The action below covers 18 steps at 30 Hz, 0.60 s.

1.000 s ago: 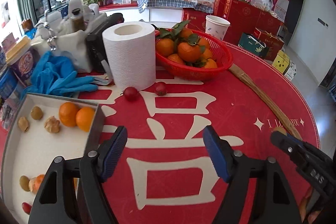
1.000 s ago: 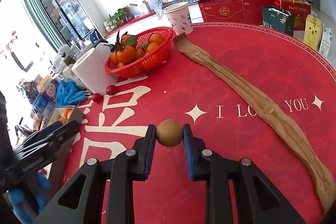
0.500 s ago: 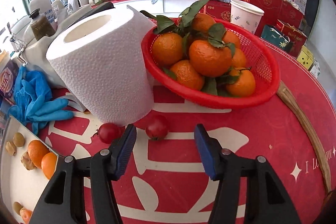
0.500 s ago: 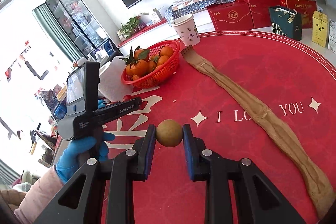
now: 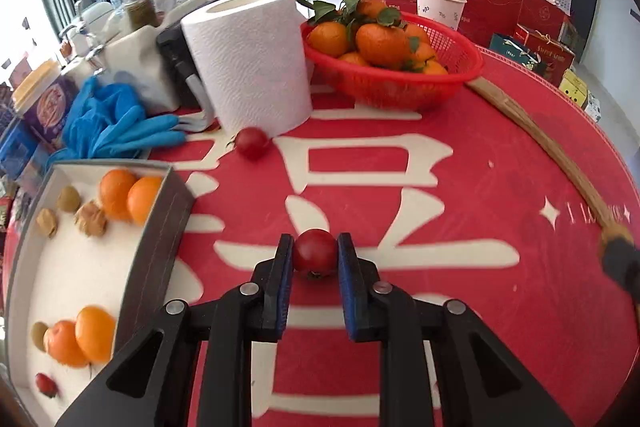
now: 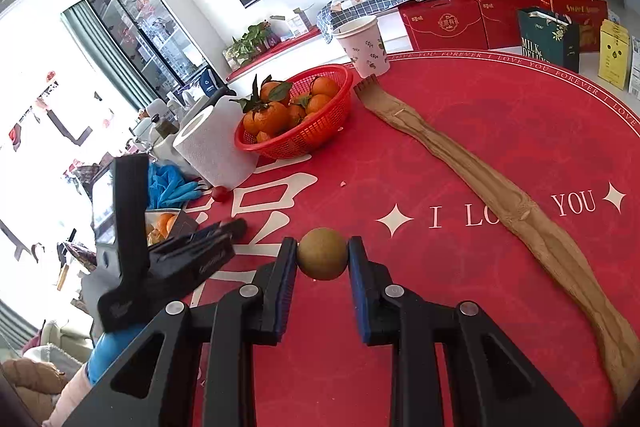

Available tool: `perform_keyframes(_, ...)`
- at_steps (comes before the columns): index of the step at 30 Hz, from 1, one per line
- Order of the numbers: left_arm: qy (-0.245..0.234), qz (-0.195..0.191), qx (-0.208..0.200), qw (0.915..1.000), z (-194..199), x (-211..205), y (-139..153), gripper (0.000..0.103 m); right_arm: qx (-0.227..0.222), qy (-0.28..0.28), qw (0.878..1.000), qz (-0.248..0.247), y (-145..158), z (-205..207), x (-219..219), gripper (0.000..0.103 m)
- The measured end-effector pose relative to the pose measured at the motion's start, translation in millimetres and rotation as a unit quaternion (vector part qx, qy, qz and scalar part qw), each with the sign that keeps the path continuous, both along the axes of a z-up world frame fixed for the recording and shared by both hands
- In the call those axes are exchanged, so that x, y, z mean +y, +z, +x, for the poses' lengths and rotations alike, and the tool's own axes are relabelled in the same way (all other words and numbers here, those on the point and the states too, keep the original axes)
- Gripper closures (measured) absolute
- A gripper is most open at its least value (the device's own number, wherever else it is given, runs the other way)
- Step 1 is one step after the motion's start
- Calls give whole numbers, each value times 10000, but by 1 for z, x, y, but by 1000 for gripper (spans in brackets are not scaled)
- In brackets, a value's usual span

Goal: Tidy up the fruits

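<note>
The right gripper (image 5: 620, 261) was cut off at the left wrist view's right edge, and the tray (image 6: 182, 223) was largely hidden behind the left gripper (image 6: 236, 227).

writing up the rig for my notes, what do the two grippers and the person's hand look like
Both the left gripper and the right gripper are matte black plastic with angular arms, silver pivot bolts and blue pads. The left one's body carries a small screen. The hand wears a blue glove over a pale pink sleeve.

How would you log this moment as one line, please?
left gripper: shut on red fruit | right gripper: shut on brown fruit | tray: pending
</note>
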State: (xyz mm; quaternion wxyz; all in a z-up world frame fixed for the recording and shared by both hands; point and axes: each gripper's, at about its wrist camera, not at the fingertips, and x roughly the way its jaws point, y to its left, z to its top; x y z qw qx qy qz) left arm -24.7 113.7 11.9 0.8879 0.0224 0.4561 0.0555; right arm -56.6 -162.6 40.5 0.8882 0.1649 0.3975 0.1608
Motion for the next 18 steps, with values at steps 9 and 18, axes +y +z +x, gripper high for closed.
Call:
perform_keyframes(9, 81, 359, -157, 9992, -46, 3, -2, 80, 93, 223, 9995, -212, -8, -4, 21, 76)
perform_keyframes(18, 142, 456, -152, 9987, -39, -3, -2, 80, 239, 131, 9994, -204, -14, 0, 16, 76)
